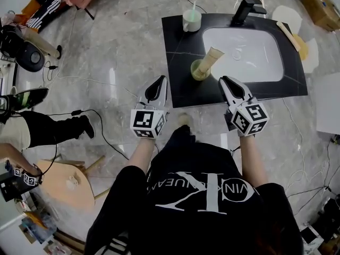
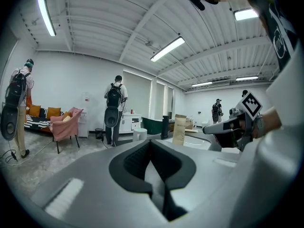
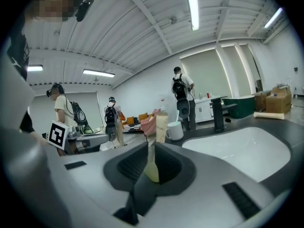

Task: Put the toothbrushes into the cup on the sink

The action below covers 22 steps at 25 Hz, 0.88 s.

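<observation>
Nearest, the person holds both grippers side by side and level, just in front of the near edge of the black tabletop (image 1: 180, 92); the left gripper (image 1: 159, 79) has its jaws closed tip to tip, with nothing between them; the right gripper (image 1: 224, 80) has its jaws almost together, only a thin slit is left, and they hold nothing; through this slit the right gripper view shows something green-yellow beyond, which seems to be the cup, though I cannot tell for sure

Between the two grippers and a little farther stands the green cup (image 1: 198, 72), upright on the tabletop, just beside the front left rim of the white basin (image 1: 255, 57); no gripper touches it; one toothbrush (image 1: 214, 55), in a beige wrapper, stands in this cup and leans to the right, so its top is over the rim of the basin

Farther, at the back left of the basin, a white cup (image 1: 192, 21) stands on the tabletop with a pale stick in it; whether this is a toothbrush I cannot tell; to the right of it, behind the basin, is the black tap (image 1: 246, 8); near the far right corner of the tabletop a long beige pack (image 1: 289, 35) lies on something white
</observation>
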{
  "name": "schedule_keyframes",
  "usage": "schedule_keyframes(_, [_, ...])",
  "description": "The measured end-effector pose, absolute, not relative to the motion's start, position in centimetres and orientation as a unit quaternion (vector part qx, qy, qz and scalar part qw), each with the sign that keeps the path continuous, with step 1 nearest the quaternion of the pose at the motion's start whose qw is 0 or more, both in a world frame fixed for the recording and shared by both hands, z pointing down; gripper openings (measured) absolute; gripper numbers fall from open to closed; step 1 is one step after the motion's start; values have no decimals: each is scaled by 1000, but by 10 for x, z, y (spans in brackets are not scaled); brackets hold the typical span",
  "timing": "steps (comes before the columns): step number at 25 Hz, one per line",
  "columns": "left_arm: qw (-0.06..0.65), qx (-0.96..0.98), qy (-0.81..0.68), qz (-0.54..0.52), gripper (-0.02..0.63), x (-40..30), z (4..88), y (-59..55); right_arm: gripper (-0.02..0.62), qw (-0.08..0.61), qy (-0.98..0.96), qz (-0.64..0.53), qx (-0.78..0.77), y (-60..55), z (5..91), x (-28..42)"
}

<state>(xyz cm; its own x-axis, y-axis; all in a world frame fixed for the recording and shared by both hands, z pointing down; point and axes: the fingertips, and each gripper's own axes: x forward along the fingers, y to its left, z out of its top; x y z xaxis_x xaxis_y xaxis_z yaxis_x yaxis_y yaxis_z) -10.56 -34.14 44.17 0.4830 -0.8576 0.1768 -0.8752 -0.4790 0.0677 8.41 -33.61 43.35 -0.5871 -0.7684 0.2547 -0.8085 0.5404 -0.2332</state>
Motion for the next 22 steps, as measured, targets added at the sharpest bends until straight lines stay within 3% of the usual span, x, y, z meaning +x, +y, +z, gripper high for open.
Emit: schedule_keyframes(22, [64, 846, -528, 44, 11, -107, 429, -265, 43, 52, -880, 136, 451, -273, 419, 99])
